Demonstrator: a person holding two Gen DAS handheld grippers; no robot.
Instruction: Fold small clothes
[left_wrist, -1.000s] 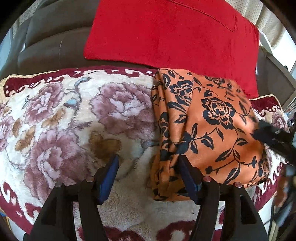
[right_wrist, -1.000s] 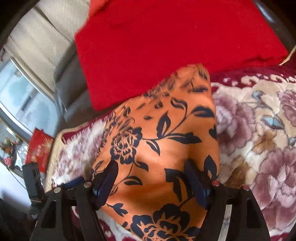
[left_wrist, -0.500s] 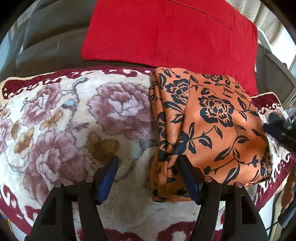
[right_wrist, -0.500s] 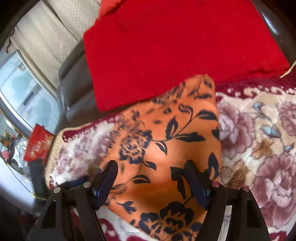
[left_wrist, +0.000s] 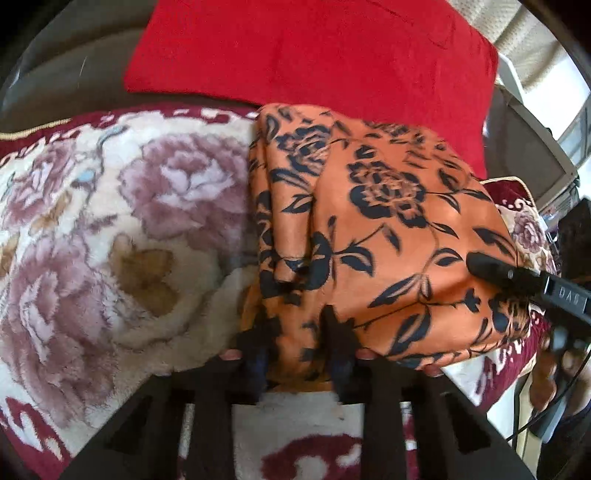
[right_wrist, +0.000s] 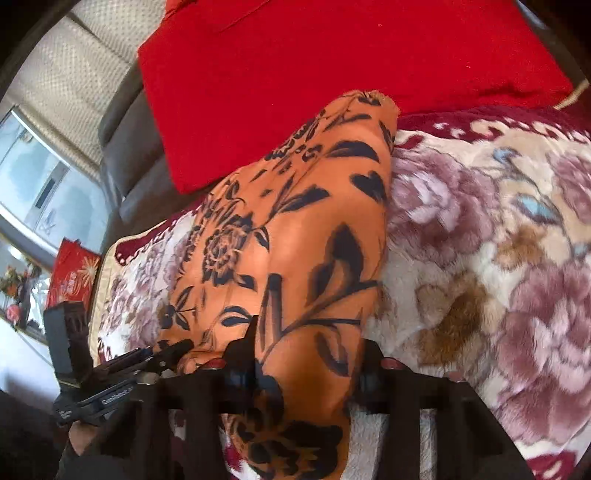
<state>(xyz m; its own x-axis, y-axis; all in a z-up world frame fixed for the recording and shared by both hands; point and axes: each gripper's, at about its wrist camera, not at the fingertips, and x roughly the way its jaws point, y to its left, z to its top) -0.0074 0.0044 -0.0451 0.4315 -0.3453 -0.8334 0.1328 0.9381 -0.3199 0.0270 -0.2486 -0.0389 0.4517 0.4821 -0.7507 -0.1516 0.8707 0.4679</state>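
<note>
The orange floral garment (left_wrist: 369, 236) lies folded on the flower-patterned blanket (left_wrist: 122, 229), filling the centre and right of the left wrist frame and running from the bottom centre to the upper middle of the right wrist frame (right_wrist: 295, 258). Its black rose-and-leaf print is creased along its left edge in the left wrist view, where several layers stack.

At the bottom centre of that view the left tool (left_wrist: 299, 354) has just been closing, and its dark fingers now pinch the near left corner of the garment, the cloth bunched between them. In the right wrist view the right tool (right_wrist: 306, 365) has likewise just been closing, and its fingers clamp a wider bulge of the garment's near edge at the bottom centre. The same tool shows from the side at the right edge of the left wrist frame, its finger (left_wrist: 495, 269) lying on the cloth.

Behind the garment, across the top of both frames, a red cushion (left_wrist: 314, 55) rests on a grey sofa (left_wrist: 66, 74). A red bag (right_wrist: 74, 273) stands at the left edge of the right wrist frame.
</note>
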